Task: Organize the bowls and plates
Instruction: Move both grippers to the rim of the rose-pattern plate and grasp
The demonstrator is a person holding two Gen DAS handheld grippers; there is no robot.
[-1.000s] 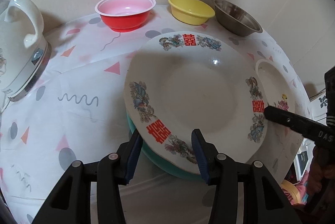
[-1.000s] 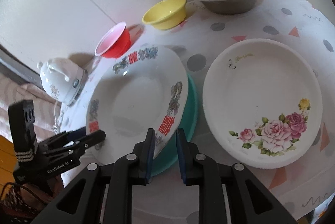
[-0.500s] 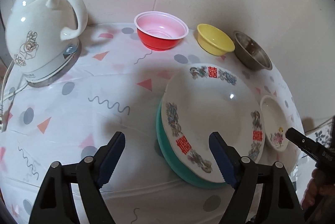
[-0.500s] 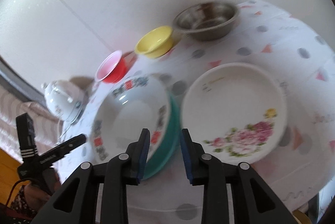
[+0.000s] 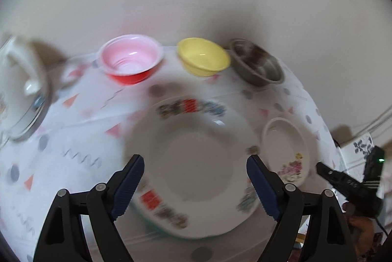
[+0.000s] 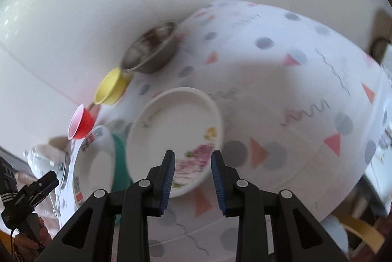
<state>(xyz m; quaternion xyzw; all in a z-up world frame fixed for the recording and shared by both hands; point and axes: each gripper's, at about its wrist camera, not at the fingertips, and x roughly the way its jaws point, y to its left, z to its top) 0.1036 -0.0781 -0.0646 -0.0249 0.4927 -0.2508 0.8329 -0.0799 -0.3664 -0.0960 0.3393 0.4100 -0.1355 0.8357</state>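
Note:
A white plate with red characters lies on a green plate in the left wrist view. My left gripper is open wide above its near part, holding nothing. A rose-patterned white plate lies just ahead of my right gripper, which is open and empty above its near rim. That plate also shows in the left wrist view. A red bowl, a yellow bowl and a steel bowl stand in a row by the wall.
A white kettle stands at the far left of the table. The patterned tablecloth covers the table, whose right part carries only the cloth. Both views are motion-blurred.
My left gripper has let go of the character plate, opened wide and swung over it. My right gripper has opened further and moved right, over the rose plate.

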